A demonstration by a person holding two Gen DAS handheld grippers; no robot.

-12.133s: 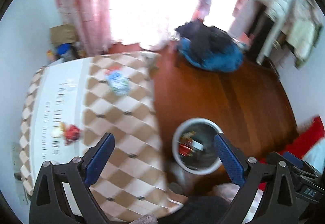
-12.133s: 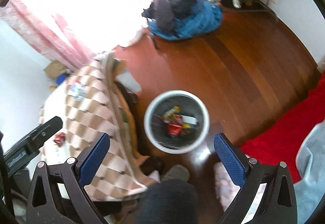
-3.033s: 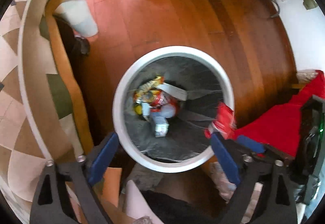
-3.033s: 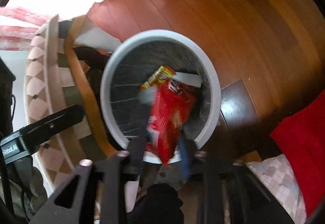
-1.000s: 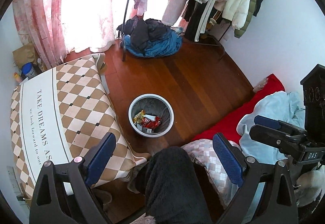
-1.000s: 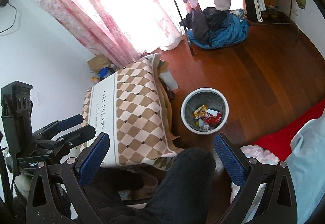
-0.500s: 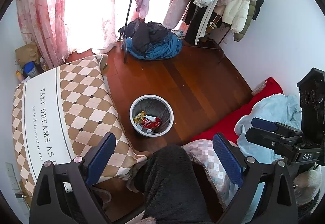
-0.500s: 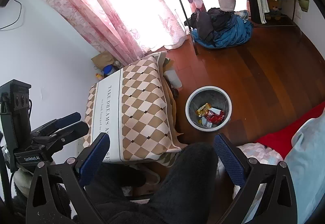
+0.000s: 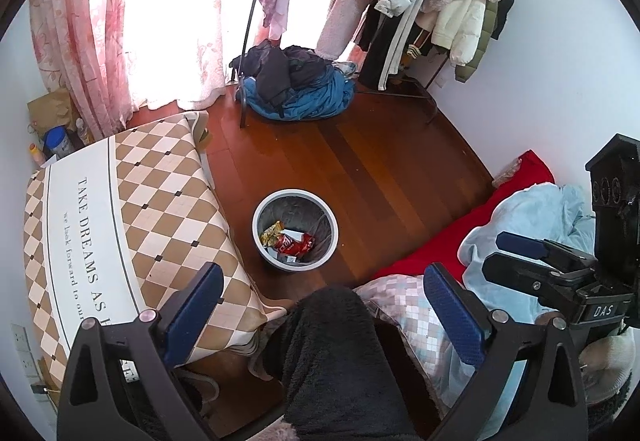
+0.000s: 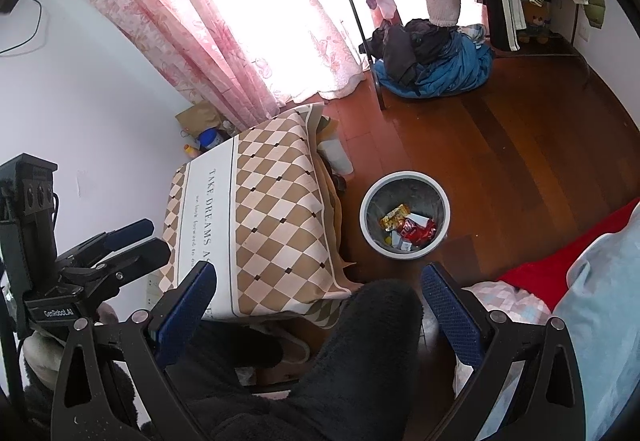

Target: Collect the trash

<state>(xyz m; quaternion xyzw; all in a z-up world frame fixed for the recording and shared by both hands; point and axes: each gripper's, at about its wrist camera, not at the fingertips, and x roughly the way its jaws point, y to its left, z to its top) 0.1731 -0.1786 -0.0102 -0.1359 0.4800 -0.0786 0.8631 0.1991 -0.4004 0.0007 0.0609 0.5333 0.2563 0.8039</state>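
While both tools hang high over the room, the left gripper and right gripper each have blue-padded fingers spread wide, holding nothing. Between them a dark fleecy knee blocks the lower view. Beyond it, the round white-rimmed grey trash bin stands on the brown wooden floor, holding a red snack wrapper and yellow wrapper, just beside the diamond-checked tablecloth.

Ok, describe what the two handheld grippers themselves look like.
Both are black frames with round silver bolts and two fingers lined with textured blue pads. The left gripper shows a "GenRobot.AI" label in the right wrist view; the right gripper shows a "DAS" label in the left wrist view. Each carries a black box with three round openings.
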